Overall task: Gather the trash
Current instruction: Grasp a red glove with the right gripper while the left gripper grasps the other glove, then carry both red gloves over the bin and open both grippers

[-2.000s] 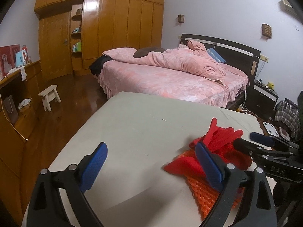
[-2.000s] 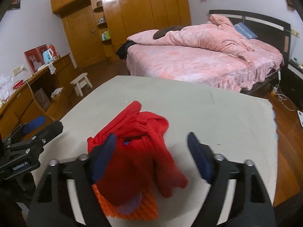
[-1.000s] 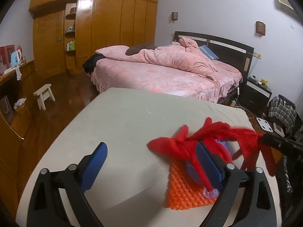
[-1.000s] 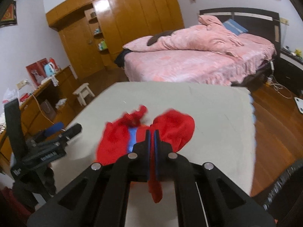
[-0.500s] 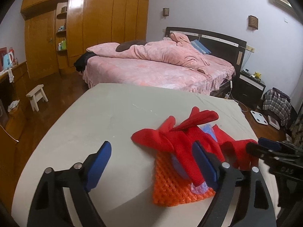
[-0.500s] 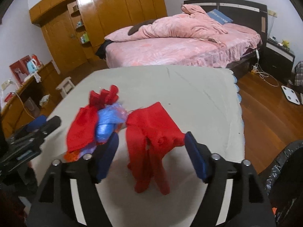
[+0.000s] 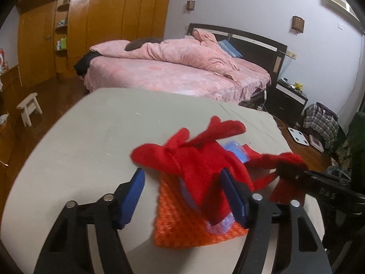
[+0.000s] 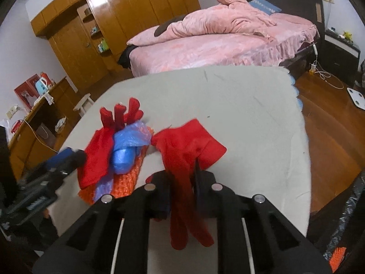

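So the red glove [image 8: 189, 159] is pinched in my right gripper [image 8: 182, 194], jaws squeezed shut on it around the middle, glove fingers dangling down toward the camera at 6 o'clock and the cuff flopping up and out at 12. In the left camera the same glove [image 7: 287, 178] shows up over at 3 o'clock, hanging off the tip of that gripper, clear of the pile.

The pile itself sits at about 9 o'clock from the held glove in the right view: a second red glove [image 8: 100, 153] with its fingers sticking up, a crumpled blue plastic bag [image 8: 127, 146] tucked against it, and an orange net thing [image 8: 130, 178] underneath both. All of that is on the pale grey table [image 8: 251, 118], near the edge closest to me.

My left gripper [image 7: 182, 196] is wide open, blue pads spread apart, not holding anything. The second glove [image 7: 194, 159] and the orange net [image 7: 180, 223] sit right between the two pads from its view; can't tell if the right pad is actually touching the glove or just in front of it.

Further out at 12 o'clock there's a bed [image 8: 216, 45] with a rumpled pink duvet, and a wooden wardrobe [image 8: 102, 22] at 10 o'clock. A little white stool [image 7: 28, 107] is on the wood floor at 9 o'clock in the left view.
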Demonstrator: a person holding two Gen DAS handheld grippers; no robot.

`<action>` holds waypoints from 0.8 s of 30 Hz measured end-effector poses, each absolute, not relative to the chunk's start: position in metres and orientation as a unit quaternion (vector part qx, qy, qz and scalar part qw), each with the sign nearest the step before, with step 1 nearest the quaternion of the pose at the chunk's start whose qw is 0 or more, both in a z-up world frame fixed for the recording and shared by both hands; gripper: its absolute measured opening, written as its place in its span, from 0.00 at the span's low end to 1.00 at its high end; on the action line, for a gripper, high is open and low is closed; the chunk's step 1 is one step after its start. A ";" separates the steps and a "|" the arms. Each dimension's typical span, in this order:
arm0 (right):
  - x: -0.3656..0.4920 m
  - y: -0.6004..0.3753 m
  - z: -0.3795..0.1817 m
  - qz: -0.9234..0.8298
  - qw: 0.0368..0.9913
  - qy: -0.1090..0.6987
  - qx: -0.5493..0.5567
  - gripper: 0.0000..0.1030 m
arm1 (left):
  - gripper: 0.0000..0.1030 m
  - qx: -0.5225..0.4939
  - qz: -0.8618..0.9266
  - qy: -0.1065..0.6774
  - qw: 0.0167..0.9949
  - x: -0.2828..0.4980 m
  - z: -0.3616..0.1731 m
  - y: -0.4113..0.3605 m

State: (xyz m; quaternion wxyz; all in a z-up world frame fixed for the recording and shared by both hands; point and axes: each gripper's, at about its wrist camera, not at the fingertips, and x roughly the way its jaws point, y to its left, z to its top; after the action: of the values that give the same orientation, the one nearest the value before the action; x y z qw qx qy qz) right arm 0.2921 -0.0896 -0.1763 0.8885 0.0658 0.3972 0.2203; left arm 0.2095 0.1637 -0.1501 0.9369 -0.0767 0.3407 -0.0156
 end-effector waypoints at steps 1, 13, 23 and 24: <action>0.290 -0.091 -0.174 0.219 0.890 0.394 0.066 0.14 | 0.57 -0.079 -0.022 0.346 0.935 0.212 -0.152 0.161; 0.275 -0.099 -0.155 0.227 0.897 0.376 0.057 0.14 | 0.06 -0.078 -0.045 0.327 0.941 0.213 -0.143 0.143; 0.263 -0.104 -0.129 0.235 0.905 0.349 0.059 0.14 | 0.06 -0.092 -0.027 0.293 0.951 0.200 -0.113 0.157; 0.261 -0.104 -0.124 0.236 0.907 0.344 0.059 0.14 | 0.06 -0.092 -0.027 0.289 0.953 0.198 -0.109 0.159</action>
State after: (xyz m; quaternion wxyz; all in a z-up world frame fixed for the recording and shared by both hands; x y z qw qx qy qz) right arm 0.2614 -0.1044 -0.1242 0.9068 0.0594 0.3440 0.2364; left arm 0.1981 0.1589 -0.1091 0.9526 -0.0925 0.2886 -0.0267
